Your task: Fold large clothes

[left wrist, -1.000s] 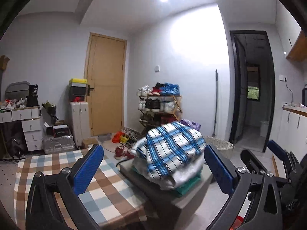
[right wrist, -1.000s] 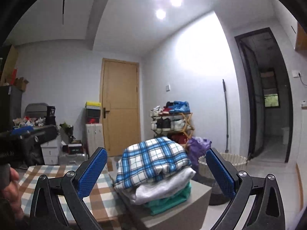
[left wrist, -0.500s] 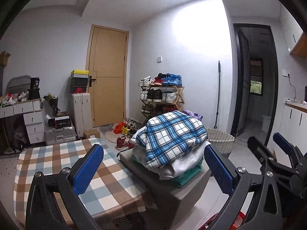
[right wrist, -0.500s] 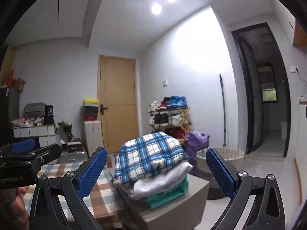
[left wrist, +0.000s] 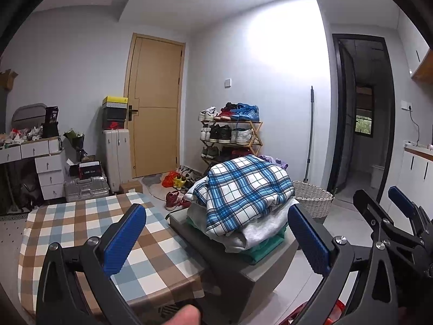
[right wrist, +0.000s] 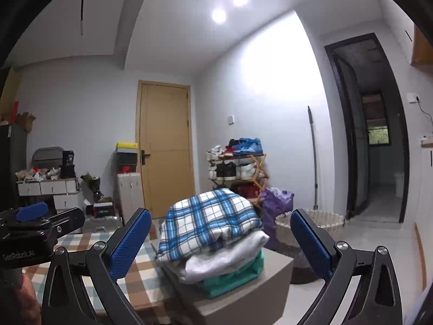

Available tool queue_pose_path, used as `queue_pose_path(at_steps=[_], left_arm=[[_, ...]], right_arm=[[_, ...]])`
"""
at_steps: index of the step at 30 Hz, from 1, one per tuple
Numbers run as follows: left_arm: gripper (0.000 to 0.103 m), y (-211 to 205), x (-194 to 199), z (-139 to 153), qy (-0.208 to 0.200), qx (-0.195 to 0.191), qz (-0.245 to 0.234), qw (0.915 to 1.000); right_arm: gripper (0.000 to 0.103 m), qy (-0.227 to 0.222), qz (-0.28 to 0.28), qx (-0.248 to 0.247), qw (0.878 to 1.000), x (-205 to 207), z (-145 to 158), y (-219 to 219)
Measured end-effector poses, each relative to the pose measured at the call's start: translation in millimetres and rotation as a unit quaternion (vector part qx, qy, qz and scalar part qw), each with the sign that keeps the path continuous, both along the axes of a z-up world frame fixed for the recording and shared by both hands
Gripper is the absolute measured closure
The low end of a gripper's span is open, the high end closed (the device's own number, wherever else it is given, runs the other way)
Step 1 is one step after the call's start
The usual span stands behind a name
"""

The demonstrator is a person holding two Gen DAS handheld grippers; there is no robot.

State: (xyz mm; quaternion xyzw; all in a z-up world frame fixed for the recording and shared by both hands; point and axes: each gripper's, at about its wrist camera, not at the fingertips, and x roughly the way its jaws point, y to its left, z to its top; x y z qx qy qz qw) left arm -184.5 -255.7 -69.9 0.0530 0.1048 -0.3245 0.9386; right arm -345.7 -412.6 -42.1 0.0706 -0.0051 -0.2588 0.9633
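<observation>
A stack of folded clothes sits on a grey box (left wrist: 259,273): a blue-and-white plaid garment (left wrist: 243,189) on top, a white one (left wrist: 259,230) under it, a green one (left wrist: 268,249) at the bottom. The plaid garment also shows in the right wrist view (right wrist: 211,222). My left gripper (left wrist: 216,238) is open and empty, held in the air short of the stack. My right gripper (right wrist: 216,241) is open and empty, also short of the stack. The right gripper shows at the right edge of the left wrist view (left wrist: 389,216).
A table with a checked brown, blue and white cloth (left wrist: 81,230) stands left of the box. A wicker basket (left wrist: 311,197) sits on the floor behind the stack. A shoe rack (left wrist: 230,138), suitcases (left wrist: 116,159), drawers and a door line the far wall.
Both wrist views have tilted and shifted a little, so the stack sits slightly differently in frame. Both grippers stay open and empty.
</observation>
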Motion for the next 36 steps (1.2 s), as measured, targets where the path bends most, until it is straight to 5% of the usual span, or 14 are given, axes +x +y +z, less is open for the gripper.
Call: queue_pose_path(at_steps=[36], left_arm=[[0.001,-8.1,-9.2,4.3,0.005,0.019,-0.013,0.9997]], right_arm=[[0.0,-0.005,0.002,-0.003,1.0,-1.6,1.1,1.1]])
